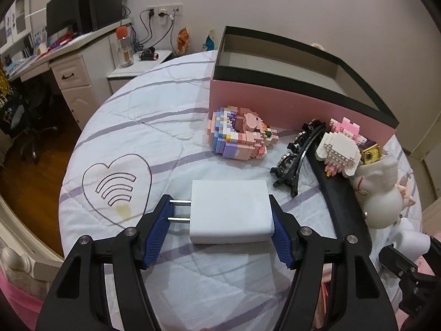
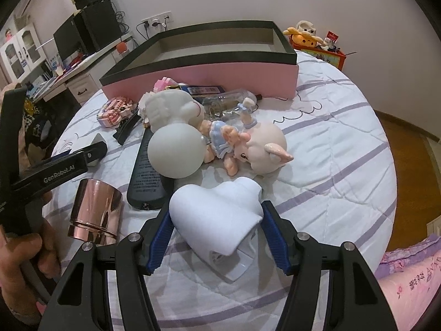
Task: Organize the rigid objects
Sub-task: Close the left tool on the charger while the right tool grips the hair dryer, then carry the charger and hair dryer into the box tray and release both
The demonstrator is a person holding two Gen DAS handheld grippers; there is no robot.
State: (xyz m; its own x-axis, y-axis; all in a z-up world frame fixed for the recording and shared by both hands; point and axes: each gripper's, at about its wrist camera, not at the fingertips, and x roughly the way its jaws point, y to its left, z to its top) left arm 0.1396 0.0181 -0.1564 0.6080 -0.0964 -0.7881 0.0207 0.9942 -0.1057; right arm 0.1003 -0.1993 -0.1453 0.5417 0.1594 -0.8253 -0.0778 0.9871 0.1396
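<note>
My left gripper (image 1: 220,220) clamps the flat white two-prong charger block (image 1: 230,212) across prongs and far end; my right gripper (image 2: 216,230) grips the white rounded plastic piece (image 2: 217,215). Pink black-rimmed open box (image 1: 275,102) straight ahead, beyond both

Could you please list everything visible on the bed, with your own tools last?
storage box: 1, pink with black rim, open, far side
charger: 1, white, between left tool's fingers
brick figures: 2, pastel, before box
hair clip: 1, black, between them
remote: 1, black
pig doll: 1, pink, lying down
cup: 1, rose-gold, upside down
white object: 1, between right tool's fingers
left tool: shut
right tool: shut
</note>
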